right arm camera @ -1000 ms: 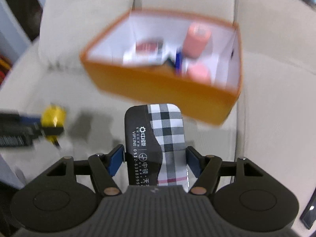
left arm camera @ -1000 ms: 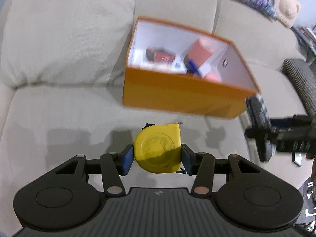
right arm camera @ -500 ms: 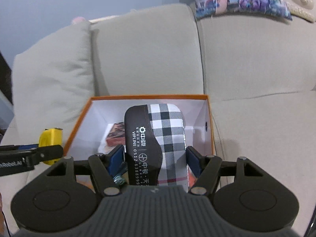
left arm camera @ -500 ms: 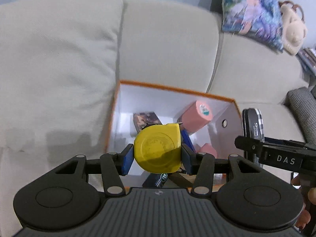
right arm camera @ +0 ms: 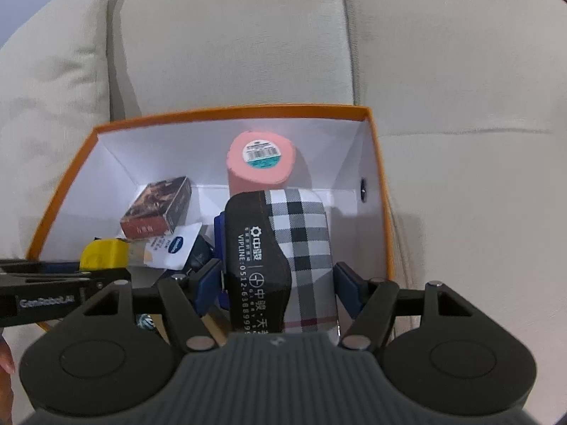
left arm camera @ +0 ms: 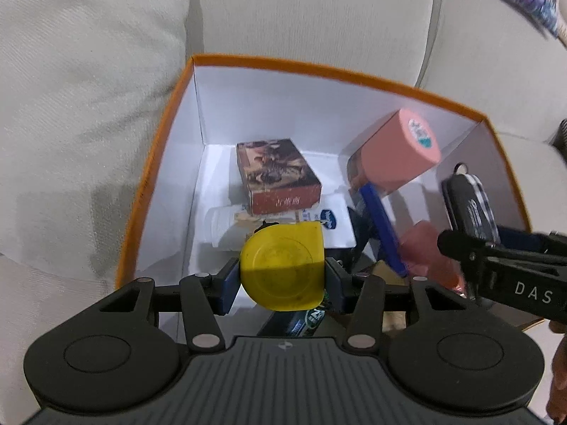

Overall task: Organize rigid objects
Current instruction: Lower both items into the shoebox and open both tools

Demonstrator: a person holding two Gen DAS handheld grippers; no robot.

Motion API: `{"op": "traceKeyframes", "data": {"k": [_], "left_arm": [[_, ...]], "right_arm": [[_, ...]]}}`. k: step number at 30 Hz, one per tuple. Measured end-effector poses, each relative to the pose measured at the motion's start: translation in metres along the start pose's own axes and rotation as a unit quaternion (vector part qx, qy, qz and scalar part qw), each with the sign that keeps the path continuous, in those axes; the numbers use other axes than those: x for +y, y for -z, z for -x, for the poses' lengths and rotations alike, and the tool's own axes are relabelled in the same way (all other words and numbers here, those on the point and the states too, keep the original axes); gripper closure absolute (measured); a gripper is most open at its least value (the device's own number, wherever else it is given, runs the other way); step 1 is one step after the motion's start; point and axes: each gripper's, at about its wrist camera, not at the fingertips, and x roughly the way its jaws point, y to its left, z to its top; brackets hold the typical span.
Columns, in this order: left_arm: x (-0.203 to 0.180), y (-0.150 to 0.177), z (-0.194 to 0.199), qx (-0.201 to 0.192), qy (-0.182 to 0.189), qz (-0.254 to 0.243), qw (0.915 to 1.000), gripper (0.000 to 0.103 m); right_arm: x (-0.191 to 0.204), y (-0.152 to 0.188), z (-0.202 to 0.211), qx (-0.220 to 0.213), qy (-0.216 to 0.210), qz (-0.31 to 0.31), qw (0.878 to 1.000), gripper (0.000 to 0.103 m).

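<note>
The yellow tape measure [left arm camera: 282, 265] sits low in the middle of the left wrist frame, pinched between the blue pads of the left tool [left arm camera: 281, 279], above the open orange box [left arm camera: 150, 177]. The same tape measure [right arm camera: 102, 255] shows at the lower left of the right wrist frame, over the box's left part.

The plaid glasses case [right arm camera: 280, 258], black on one side with white print, fills the lower middle of the right wrist frame, clamped on its 2 long sides by the right tool [right arm camera: 278, 283]. It also hangs over the box [right arm camera: 382, 184]. In the left wrist frame the case [left arm camera: 467, 202] appears edge-on at the right.

Inside the white-lined box lie a brown printed carton [left arm camera: 280, 180], a pink roll [left arm camera: 397, 156] with a label on its end, propped at the upper right, a blue flat piece [left arm camera: 382, 226] below it, and a white packet [left arm camera: 226, 226] under the carton. Other things at the bottom are too hidden to name.

The box rests on a beige sofa [right arm camera: 248, 42], close against its back cushions.
</note>
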Motion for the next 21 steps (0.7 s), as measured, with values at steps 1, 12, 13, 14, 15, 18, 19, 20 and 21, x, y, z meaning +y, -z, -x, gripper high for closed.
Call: {"op": "traceKeyframes", "data": {"k": [1,12,13,14,15,18,19,20,21], "left_arm": [[-0.001,0.001,-0.002,0.003,-0.002,-0.001,1.0000,0.046],[0.005,0.004,-0.014,0.017,-0.011,0.001,0.9998,0.046],[0.005,0.004,-0.015,0.019,-0.011,-0.001,0.9998,0.046],[0.004,0.004,-0.016,0.019,-0.012,-0.002,0.9997,0.046],[0.003,0.004,-0.018,0.021,-0.013,-0.003,0.9997,0.046],[0.003,0.005,-0.022,0.025,-0.014,-0.003,0.9996,0.046],[0.003,0.005,-0.023,0.026,-0.014,-0.003,0.9996,0.046],[0.003,0.005,-0.023,0.025,-0.013,-0.002,0.9996,0.046],[0.004,0.004,-0.023,0.025,-0.013,-0.002,0.9996,0.046]], "right_arm": [[0.001,0.000,-0.002,0.001,-0.003,-0.002,1.000,0.034],[0.021,0.002,-0.016,0.006,0.032,0.043,0.999,0.036],[0.024,0.003,-0.018,0.008,0.039,0.054,0.998,0.036],[0.026,0.005,-0.020,0.008,0.045,0.065,0.997,0.036],[0.028,0.006,-0.022,0.009,0.048,0.071,0.996,0.037],[0.028,0.011,-0.030,0.026,0.028,0.054,0.998,0.037],[0.028,0.014,-0.031,0.022,0.031,0.056,0.998,0.037],[0.030,0.015,-0.031,0.018,0.036,0.066,0.997,0.037],[0.032,0.014,-0.030,0.019,0.035,0.070,0.997,0.037]]}}
